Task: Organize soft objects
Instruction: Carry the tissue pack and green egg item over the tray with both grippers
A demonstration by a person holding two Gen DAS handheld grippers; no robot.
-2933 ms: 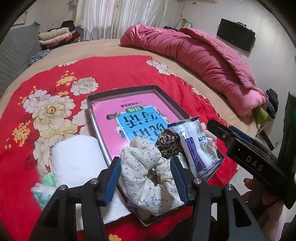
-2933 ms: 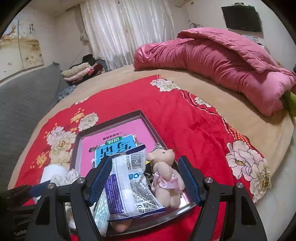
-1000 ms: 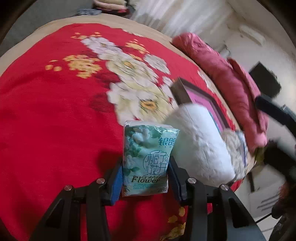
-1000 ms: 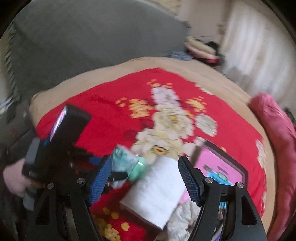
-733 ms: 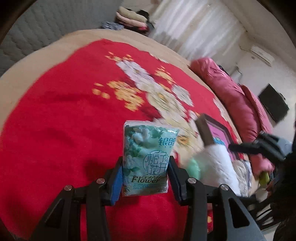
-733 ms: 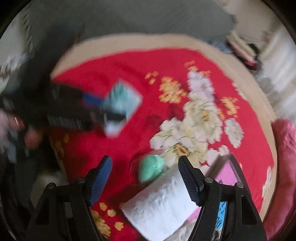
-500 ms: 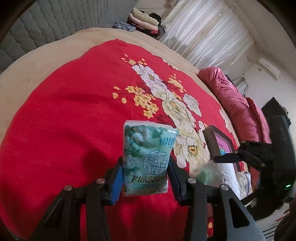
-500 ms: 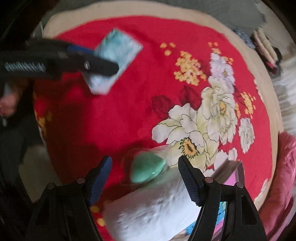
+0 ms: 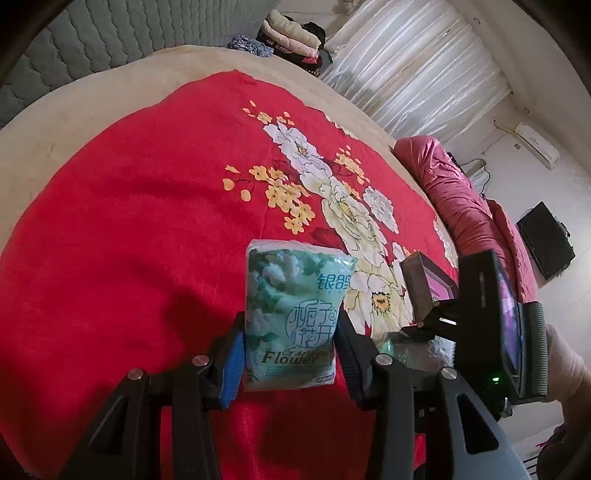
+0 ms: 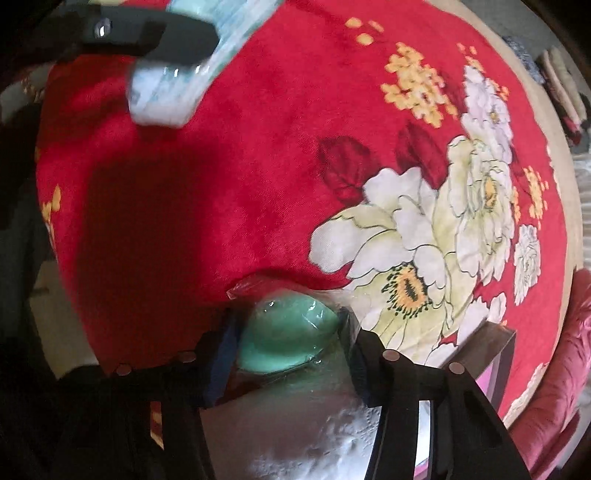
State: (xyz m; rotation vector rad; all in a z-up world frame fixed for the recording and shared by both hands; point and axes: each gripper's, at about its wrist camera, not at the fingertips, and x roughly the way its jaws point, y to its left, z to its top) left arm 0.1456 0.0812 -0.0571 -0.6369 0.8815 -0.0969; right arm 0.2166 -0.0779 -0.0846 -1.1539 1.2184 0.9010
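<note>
My left gripper is shut on a pale green tissue pack printed with flowers and held upright above the red floral blanket. That pack and a left finger also show at the top left of the right wrist view. My right gripper points down at the blanket. Its jaws are closing on a mint-green soft puff in clear wrap, and both pads meet the wrap. A white paper roll lies right beside the puff. In the left wrist view the right gripper stands to the right of the pack.
A dark tray with a pink book inside lies beyond the roll. A pink duvet is bunched at the far right of the bed. Folded clothes are stacked beyond it. A person's hand holds the right gripper.
The right gripper dropped over the green puff, turned to face the blanket, and its jaws narrowed around the puff. The left gripper swung away from the roll with the tissue pack, then held still.
</note>
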